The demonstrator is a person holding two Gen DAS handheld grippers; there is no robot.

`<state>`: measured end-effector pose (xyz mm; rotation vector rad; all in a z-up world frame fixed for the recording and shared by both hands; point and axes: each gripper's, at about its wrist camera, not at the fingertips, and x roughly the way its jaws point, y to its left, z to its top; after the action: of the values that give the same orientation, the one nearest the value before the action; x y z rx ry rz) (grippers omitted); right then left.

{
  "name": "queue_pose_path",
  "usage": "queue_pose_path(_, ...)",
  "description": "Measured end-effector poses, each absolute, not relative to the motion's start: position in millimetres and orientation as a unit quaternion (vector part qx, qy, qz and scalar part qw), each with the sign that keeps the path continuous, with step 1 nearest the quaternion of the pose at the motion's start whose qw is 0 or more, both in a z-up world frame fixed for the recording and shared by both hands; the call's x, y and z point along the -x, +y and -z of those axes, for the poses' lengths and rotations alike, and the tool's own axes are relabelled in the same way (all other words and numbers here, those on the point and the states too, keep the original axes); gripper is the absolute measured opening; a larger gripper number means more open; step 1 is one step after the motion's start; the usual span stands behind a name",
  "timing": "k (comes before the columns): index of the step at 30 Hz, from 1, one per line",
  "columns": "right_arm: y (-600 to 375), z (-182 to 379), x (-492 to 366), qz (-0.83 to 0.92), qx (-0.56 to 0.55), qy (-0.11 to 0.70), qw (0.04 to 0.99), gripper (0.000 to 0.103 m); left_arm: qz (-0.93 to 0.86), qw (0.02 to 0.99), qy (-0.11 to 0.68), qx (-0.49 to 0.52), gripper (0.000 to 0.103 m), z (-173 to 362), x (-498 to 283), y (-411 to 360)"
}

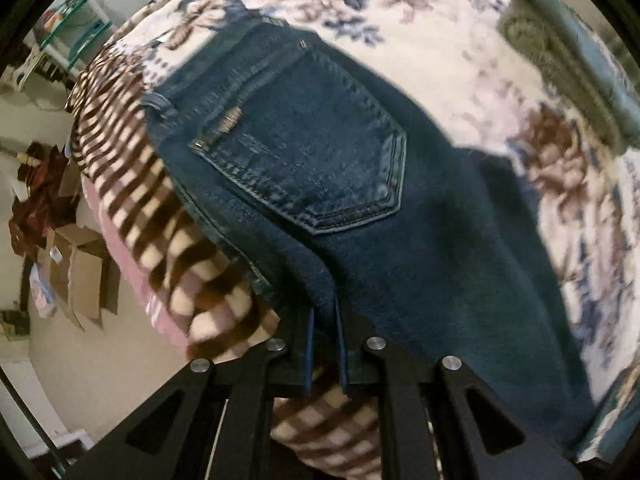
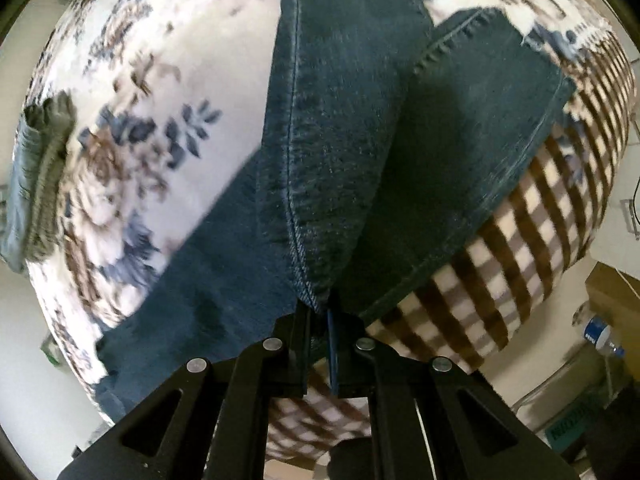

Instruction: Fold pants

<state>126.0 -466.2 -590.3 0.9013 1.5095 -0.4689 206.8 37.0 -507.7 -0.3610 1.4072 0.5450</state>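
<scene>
A bed took up most of both views, covered by a white floral sheet [image 1: 460,92] printed in brown and blue, with a brown-and-cream checked blanket [image 1: 160,240] along its edge. Beyond the bed the left wrist view showed a pale floor with cardboard boxes [image 1: 80,272] and a glass shelf [image 1: 76,20]; the right wrist view caught a plastic bottle [image 2: 602,336] on the floor. A grey-green garment [image 1: 560,40] lay bunched farther along the sheet. The pants [image 1: 360,200], dark blue jeans, lay on the sheet and overlapped the blanket, back pocket [image 1: 308,148] up. The left gripper [image 1: 324,344] was closed, pinching a raised fold of denim. The right gripper [image 2: 318,320] was likewise clamped on a stitched seam [image 2: 294,200], fabric draping down either side.
</scene>
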Motion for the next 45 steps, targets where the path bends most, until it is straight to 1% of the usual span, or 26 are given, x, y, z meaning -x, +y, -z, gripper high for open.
queue_pose_path(3, -464.7, 604.0, -126.0, 0.191, -0.374, 0.670, 0.613, 0.008, -0.249, 0.713, 0.641, 0.139, 0.012, 515.8, -208.8, 32.9)
queue_pose_path(4, -465.0, 604.8, -126.3, 0.182, -0.373, 0.672, 0.613, 0.011, -0.250, 0.714, 0.640, 0.134, 0.012, 512.8, -208.7, 31.1)
queue_pose_path(6, -468.6, 601.5, -126.7, 0.161, -0.370, 0.676, 0.617, 0.021, -0.250, 0.720, 0.634, 0.128, 0.015, 500.2, -206.8, 27.0)
queue_pose_path(7, -471.1, 597.3, -126.6, 0.154, -0.366, 0.677, 0.620, 0.037, -0.250, 0.722, 0.632, 0.128, 0.017, 493.7, -205.3, 26.0)
queue_pose_path(8, -475.4, 590.2, -125.9, 0.147, -0.363, 0.675, 0.625, 0.046, -0.252, 0.726, 0.627, 0.128, 0.025, 484.1, -203.1, 24.2)
queue_pose_path(9, -480.2, 580.4, -126.1, 0.142, -0.359, 0.670, 0.635, 0.048, -0.254, 0.726, 0.627, 0.121, 0.035, 479.2, -202.3, 21.8)
queue_pose_path(10, -485.5, 570.7, -126.4, 0.142, -0.350, 0.666, 0.643, 0.053, -0.258, 0.726, 0.628, 0.109, 0.041, 471.5, -201.4, 17.1)
queue_pose_path(12, -498.1, 549.1, -130.5, 0.143, -0.333, 0.655, 0.663, 0.059, -0.259, 0.729, 0.626, 0.100, 0.070, 461.2, -201.5, 5.0)
queue_pose_path(13, -503.3, 540.1, -134.5, 0.146, -0.327, 0.648, 0.672, 0.065, -0.260, 0.732, 0.624, 0.090, 0.074, 456.1, -203.1, -2.5)
queue_pose_path(14, -510.6, 532.8, -140.1, 0.153, -0.318, 0.644, 0.679, 0.071, -0.257, 0.737, 0.621, 0.076, 0.075, 451.6, -206.0, -13.3)
queue_pose_path(16, -525.0, 526.5, -160.0, 0.165, -0.303, 0.636, 0.690, 0.078, -0.238, 0.747, 0.618, 0.051, 0.075, 451.6, -215.8, -37.8)
queue_pose_path(17, -532.2, 528.5, -172.3, 0.173, -0.291, 0.636, 0.693, 0.082, -0.228, 0.750, 0.621, 0.034, 0.075, 457.2, -222.5, -54.9)
queue_pose_path(18, -542.9, 533.2, -188.2, 0.184, -0.274, 0.640, 0.694, 0.082, -0.216, 0.749, 0.626, 0.023, 0.075, 464.9, -229.7, -69.1)
queue_pose_path(23, -564.5, 576.2, -258.1, 0.222, -0.203, 0.669, 0.680, 0.082, -0.158, 0.745, 0.648, -0.030, 0.075, 506.5, -254.7, -136.9)
queue_pose_path(28, -575.0, 605.6, -285.0, 0.243, -0.175, 0.690, 0.658, 0.081, -0.111, 0.745, 0.652, -0.083, 0.075, 529.0, -264.2, -181.0)
queue_pose_path(29, -577.3, 606.4, -285.3, 0.244, -0.173, 0.691, 0.658, 0.074, -0.106, 0.745, 0.653, -0.092, 0.075, 531.0, -265.2, -186.1)
queue_pose_path(30, -579.1, 604.3, -284.5, 0.247, -0.164, 0.692, 0.658, 0.064, -0.102, 0.744, 0.653, -0.098, 0.075, 532.1, -265.3, -189.1)
queue_pose_path(31, -581.5, 600.2, -282.6, 0.250, -0.162, 0.686, 0.664, 0.041, -0.098, 0.744, 0.653, -0.102, 0.075, 532.1, -264.5, -191.3)
queue_pose_path(32, -586.6, 592.5, -277.7, 0.248, -0.171, 0.676, 0.672, 0.020, -0.095, 0.744, 0.653, -0.104, 0.075, 531.7, -263.6, -193.8)
queue_pose_path(33, -590.5, 585.9, -272.4, 0.248, -0.180, 0.668, 0.678, 0.012, -0.093, 0.745, 0.652, -0.106, 0.075, 531.4, -262.9, -196.6)
queue_pose_path(35, -601.7, 567.1, -258.2, 0.249, -0.201, 0.643, 0.696, 0.009, -0.089, 0.744, 0.654, -0.105, 0.075, 529.0, -260.1, -199.5)
queue_pose_path(39, -639.2, 526.4, -195.7, 0.264, -0.282, 0.576, 0.720, 0.009, -0.080, 0.744, 0.656, -0.102, 0.075, 525.5, -254.0, -206.7)
queue_pose_path(40, -646.9, 523.3, -178.4, 0.269, -0.301, 0.564, 0.721, 0.009, -0.078, 0.743, 0.656, -0.102, 0.075, 525.0, -252.1, -209.0)
queue_pose_path(41, -658.8, 522.7, -157.1, 0.273, -0.324, 0.553, 0.718, 0.009, -0.076, 0.742, 0.658, -0.102, 0.075, 525.8, -251.1, -209.4)
queue_pose_path(43, -660.9, 538.7, -118.8, 0.278, -0.360, 0.543, 0.706, 0.009, -0.071, 0.739, 0.662, -0.104, 0.075, 528.5, -248.4, -214.6)
queue_pose_path(45, -669.0, 563.4, -83.6, 0.271, -0.412, 0.539, 0.682, 0.009, -0.068, 0.736, 0.664, -0.111, 0.075, 531.3, -247.3, -216.2)
